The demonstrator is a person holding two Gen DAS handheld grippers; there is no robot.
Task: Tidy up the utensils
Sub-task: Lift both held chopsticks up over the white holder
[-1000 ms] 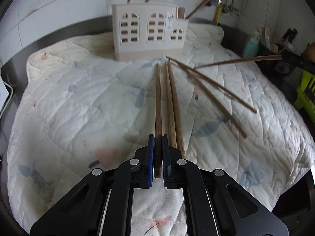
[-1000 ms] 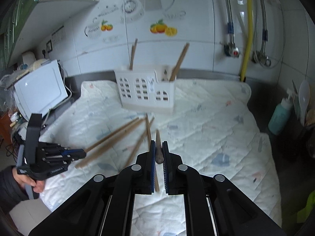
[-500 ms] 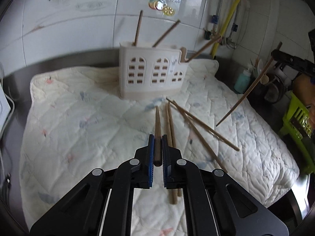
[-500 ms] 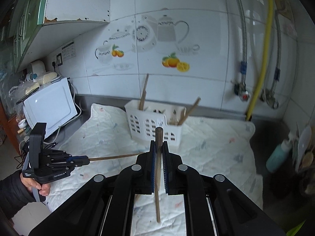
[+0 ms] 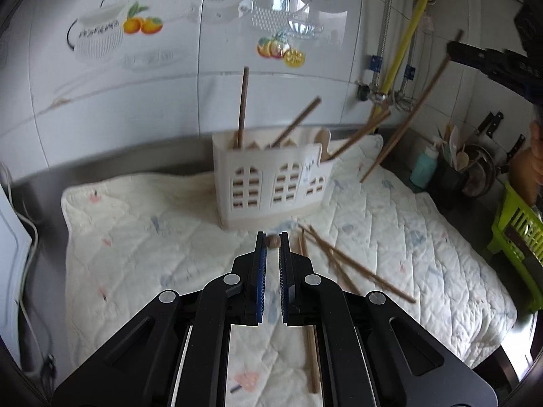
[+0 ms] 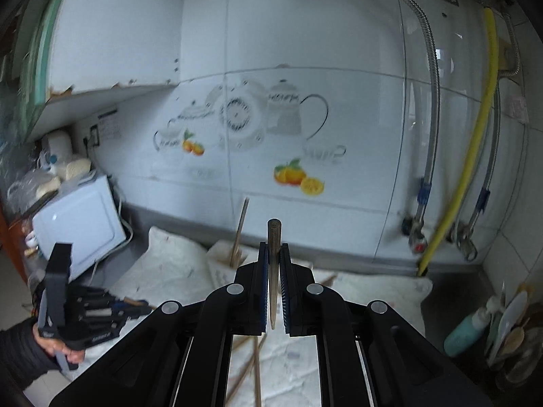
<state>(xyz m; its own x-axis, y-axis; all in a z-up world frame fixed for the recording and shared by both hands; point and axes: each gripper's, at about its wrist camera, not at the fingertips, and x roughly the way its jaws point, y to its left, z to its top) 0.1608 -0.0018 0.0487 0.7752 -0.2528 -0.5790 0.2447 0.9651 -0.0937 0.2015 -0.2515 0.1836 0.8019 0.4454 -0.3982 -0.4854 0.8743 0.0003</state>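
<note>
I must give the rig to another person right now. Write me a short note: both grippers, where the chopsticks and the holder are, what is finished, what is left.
Left gripper: shut on a chopstick, seen end-on, raised above the quilt.
Right gripper: shut on another chopstick, held roughly upright, high up.
White holder: stands on the quilt near the wall.
Done: several chopsticks already stand in it.
Left: drop in both held ones, then collect the loose chopsticks on the quilt.

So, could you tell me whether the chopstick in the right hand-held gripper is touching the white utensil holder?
Apart. The left wrist view shows the chopstick hanging in the air right of the utensil holder.
</note>
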